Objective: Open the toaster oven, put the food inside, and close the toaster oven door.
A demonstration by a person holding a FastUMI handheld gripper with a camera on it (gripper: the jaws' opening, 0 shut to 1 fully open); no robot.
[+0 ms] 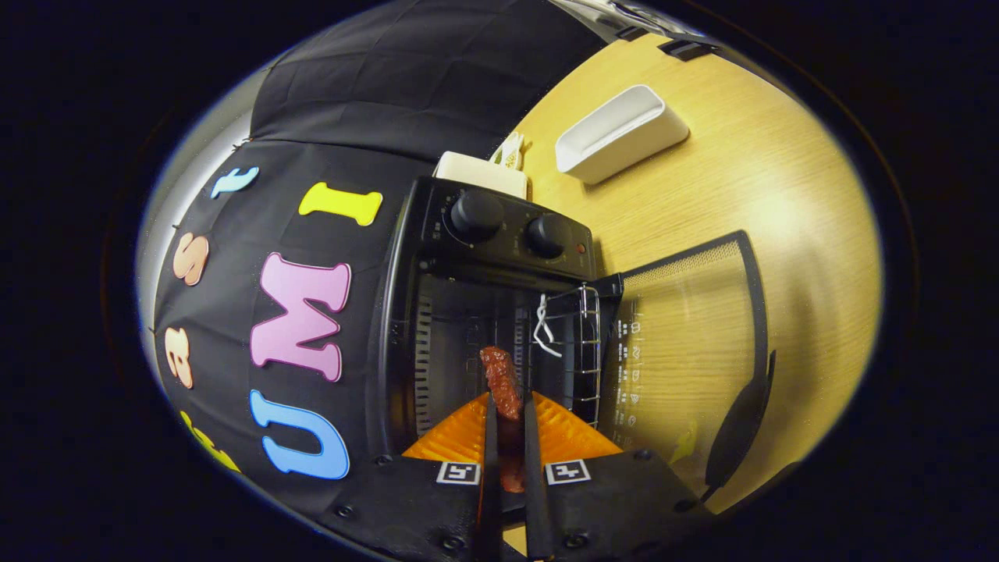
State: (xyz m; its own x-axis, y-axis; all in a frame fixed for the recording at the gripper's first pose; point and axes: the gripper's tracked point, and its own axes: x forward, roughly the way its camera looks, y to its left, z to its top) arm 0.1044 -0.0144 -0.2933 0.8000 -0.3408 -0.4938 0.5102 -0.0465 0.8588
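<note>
Reddish-brown sausage [502, 384] clamped lengthwise in the gripper [509, 421], nosing into the open toaster oven [468, 312].
Looks light, soft, greasy: a mid-length pinch suits, gently.

The claw [508, 417] is tipped over on its side, its two fingers [492, 468] drawn close together and running straight forward. Both press on a sausage [503, 386] held lengthwise between them, its end sticking out past the fingertips. The claw is aimed forward and level.
</note>
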